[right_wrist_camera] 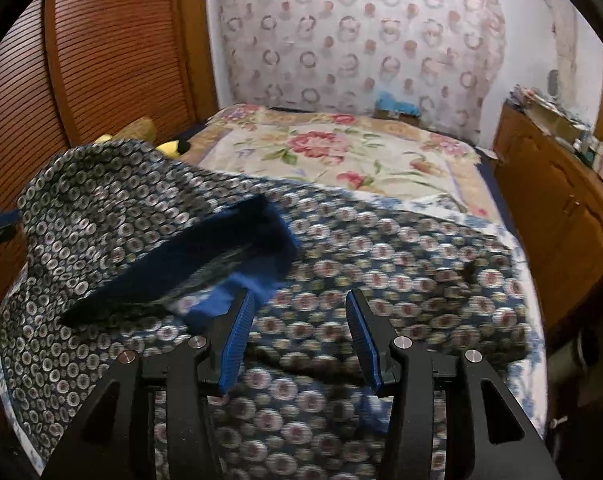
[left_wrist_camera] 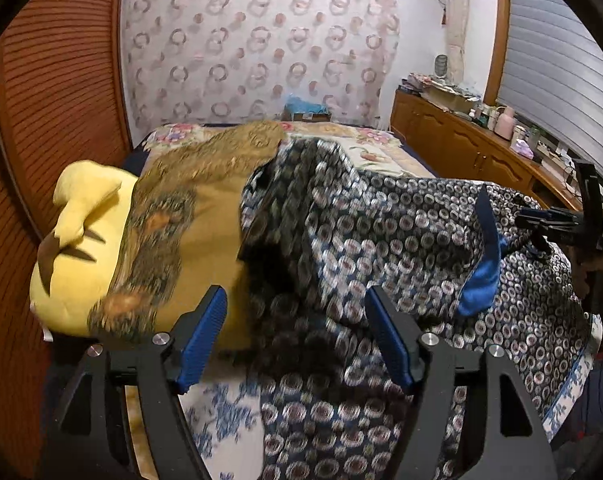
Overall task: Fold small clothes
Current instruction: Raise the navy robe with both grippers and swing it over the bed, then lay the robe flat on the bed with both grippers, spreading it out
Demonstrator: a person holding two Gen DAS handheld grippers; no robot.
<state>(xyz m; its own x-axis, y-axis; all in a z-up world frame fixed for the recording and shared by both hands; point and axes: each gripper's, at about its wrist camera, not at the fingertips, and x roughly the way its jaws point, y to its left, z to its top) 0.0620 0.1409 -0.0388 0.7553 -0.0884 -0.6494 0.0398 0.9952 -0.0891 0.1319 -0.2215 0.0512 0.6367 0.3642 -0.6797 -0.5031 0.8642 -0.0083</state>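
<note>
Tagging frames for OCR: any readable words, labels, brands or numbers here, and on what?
None readable.
Clutter on the wooden sideboard: bottles and boxes may bear labels, too small and blurred to read.
Box at the bed's far end: no legible print.
Patterned garment, yellow plush toy, floral bedspread: patterns only, no text.

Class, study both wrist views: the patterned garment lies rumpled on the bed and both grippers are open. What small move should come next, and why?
Probably close the right gripper on the garment edge beside its blue lining. Both it and the left gripper hold nothing, and the cloth still lies humped, not flat.
</note>
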